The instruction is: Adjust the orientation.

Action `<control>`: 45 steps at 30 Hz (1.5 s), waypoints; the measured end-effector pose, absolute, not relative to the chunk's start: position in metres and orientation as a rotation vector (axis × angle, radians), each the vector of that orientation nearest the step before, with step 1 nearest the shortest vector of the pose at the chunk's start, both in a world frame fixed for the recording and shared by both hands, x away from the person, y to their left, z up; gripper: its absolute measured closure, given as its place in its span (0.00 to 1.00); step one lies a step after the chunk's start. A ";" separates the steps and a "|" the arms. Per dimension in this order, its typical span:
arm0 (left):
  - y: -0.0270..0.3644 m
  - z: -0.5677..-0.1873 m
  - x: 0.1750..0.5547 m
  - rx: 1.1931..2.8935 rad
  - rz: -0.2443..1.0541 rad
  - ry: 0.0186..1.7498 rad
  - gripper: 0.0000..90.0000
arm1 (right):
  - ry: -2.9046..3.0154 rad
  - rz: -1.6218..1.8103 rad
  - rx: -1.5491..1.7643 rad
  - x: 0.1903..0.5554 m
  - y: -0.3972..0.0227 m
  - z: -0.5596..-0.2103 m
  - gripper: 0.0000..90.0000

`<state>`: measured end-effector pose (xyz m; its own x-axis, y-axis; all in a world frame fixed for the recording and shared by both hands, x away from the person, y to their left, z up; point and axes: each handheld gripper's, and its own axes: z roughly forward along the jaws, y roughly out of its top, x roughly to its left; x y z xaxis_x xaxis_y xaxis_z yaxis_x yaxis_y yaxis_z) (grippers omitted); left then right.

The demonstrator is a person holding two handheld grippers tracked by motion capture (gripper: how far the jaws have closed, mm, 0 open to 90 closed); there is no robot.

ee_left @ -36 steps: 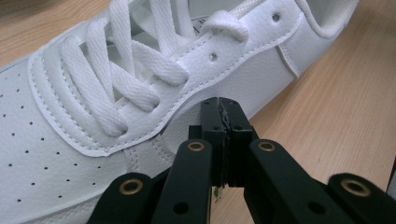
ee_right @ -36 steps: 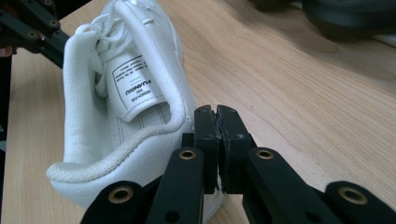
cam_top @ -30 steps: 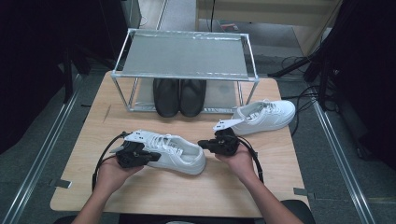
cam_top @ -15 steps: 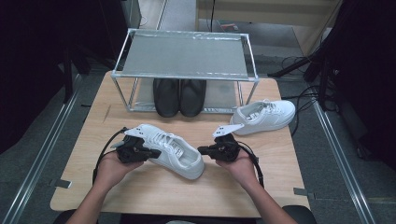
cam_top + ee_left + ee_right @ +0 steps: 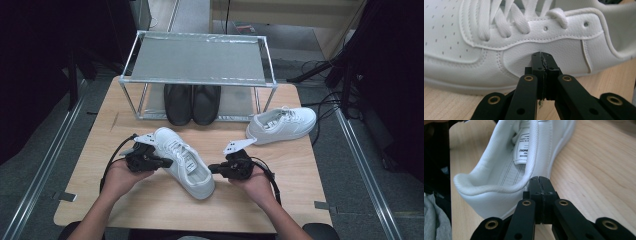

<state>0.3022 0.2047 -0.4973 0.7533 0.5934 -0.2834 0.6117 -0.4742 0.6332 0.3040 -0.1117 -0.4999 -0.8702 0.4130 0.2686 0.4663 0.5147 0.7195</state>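
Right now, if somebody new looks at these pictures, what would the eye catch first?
First, the white sneaker lying slantwise on the near part of the wooden table, with the left tool and the right tool, both shut, at its two sides. Then the black shoes under the metal rack, and a second white sneaker at the right.

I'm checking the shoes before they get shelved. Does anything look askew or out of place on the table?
Yes: the two white sneakers are apart. The near white sneaker lies at a slant between the shut left gripper and right gripper, while the far white sneaker sits alone beside the rack. The black shoes stand neatly paired under it.
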 end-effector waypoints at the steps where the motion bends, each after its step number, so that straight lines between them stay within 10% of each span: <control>1: 0.205 -0.497 0.302 2.202 -0.028 0.898 1.00 | -2.681 -1.299 -0.762 0.302 -0.109 -0.500 1.00; 45: 0.229 -0.509 0.304 2.144 -0.022 1.033 0.99 | -2.670 -1.333 -0.808 0.323 -0.077 -0.508 1.00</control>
<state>0.3041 0.2295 -0.5087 0.6752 0.6677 -0.3135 0.6802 -0.3993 0.6148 0.3230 -0.0766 -0.5075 -0.8623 0.4294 0.2684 0.4726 0.4921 0.7311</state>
